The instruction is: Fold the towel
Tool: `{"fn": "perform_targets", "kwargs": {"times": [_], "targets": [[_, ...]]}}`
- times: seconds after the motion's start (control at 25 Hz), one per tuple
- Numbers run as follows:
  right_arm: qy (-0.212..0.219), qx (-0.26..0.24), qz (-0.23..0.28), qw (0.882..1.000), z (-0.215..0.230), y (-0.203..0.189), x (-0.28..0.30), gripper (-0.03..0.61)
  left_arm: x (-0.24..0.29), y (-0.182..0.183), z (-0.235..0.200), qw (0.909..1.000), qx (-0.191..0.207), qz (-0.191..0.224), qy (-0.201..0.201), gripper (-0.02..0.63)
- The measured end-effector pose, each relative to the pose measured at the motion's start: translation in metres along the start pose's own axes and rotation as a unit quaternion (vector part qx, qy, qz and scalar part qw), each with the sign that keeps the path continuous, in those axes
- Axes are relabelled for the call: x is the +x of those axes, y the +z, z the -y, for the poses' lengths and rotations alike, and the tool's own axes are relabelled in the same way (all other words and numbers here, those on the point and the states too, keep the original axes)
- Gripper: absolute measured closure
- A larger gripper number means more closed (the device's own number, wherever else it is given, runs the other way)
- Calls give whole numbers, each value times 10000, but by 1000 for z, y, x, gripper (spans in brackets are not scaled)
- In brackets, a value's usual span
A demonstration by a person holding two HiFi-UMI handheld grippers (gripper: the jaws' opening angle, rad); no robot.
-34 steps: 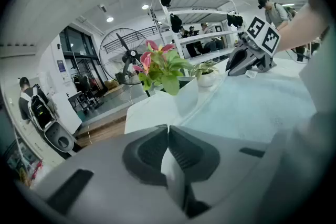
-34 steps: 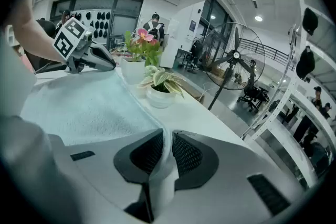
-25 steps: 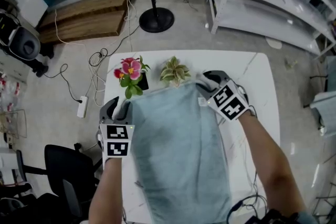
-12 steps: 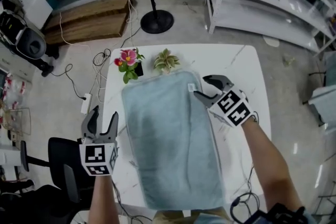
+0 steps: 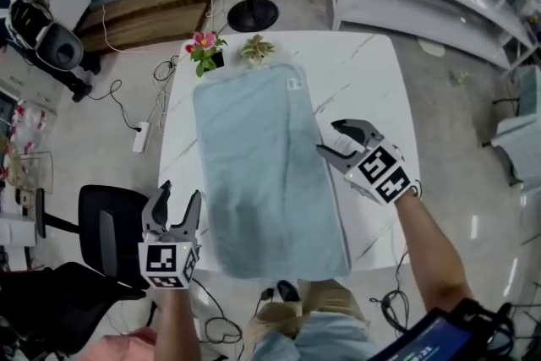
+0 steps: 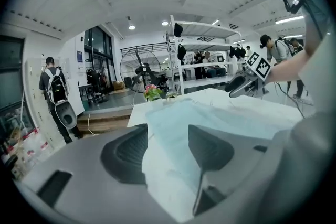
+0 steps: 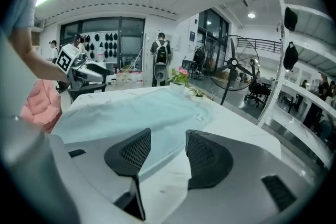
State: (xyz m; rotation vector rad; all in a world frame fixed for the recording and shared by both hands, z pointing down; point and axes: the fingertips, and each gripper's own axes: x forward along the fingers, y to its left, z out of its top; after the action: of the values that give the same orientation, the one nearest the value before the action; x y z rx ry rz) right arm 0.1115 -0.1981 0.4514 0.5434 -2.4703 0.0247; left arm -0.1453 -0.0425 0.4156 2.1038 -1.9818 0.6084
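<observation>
- The left gripper [image 5: 180, 200], grey with a marker cube on its back, sits at the lower left of the head view, just off the table's left edge. Its two jaws have just been opening and stand wide apart with nothing pinched between them.
- The right gripper [image 5: 330, 138], one more of the same make, hovers at the middle right over bare tabletop, just beside the towel's right edge. Its jaws have also just been opening, and they are spread and empty.
- One pale blue terry towel [image 5: 262, 156] lies flat and lengthwise between the two grippers. It runs from the far end of the table down to the near edge. A single small white label [image 5: 294, 83] shows by its far right corner.
- One white marble-look square table [image 5: 368, 76] carries it all.
- Two small potted plants stand at the towel's far end: one pink-flowered plant [image 5: 204, 48] and one green leafy plant [image 5: 255, 49].
- On the floor around it are one black pedestal fan base [image 5: 253, 14], one white power strip [image 5: 141, 137] and one black office chair [image 5: 103, 226].
</observation>
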Motion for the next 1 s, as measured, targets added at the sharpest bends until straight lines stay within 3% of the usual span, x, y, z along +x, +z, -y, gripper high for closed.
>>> {"fn": "perform_targets", "kwargs": {"times": [0.28,0.52,0.68,1.0], "targets": [[-192,186,-317,9991,-79,-69,-75,357,-83,-50,54,9988,-402,138,-259,368],[-159,221,-408,9988,-164,-115,-128,364,-126,-85,111,9979,-224,41,-612,368],[132,314,-514,9981,-210,-136,-148,371,-136,-98,130,9973,-200,-50,-699,371],[465,365,-832,9948,-228,-161,-145,366,-113,-101,143,9964,397,-395,-637,379]]}}
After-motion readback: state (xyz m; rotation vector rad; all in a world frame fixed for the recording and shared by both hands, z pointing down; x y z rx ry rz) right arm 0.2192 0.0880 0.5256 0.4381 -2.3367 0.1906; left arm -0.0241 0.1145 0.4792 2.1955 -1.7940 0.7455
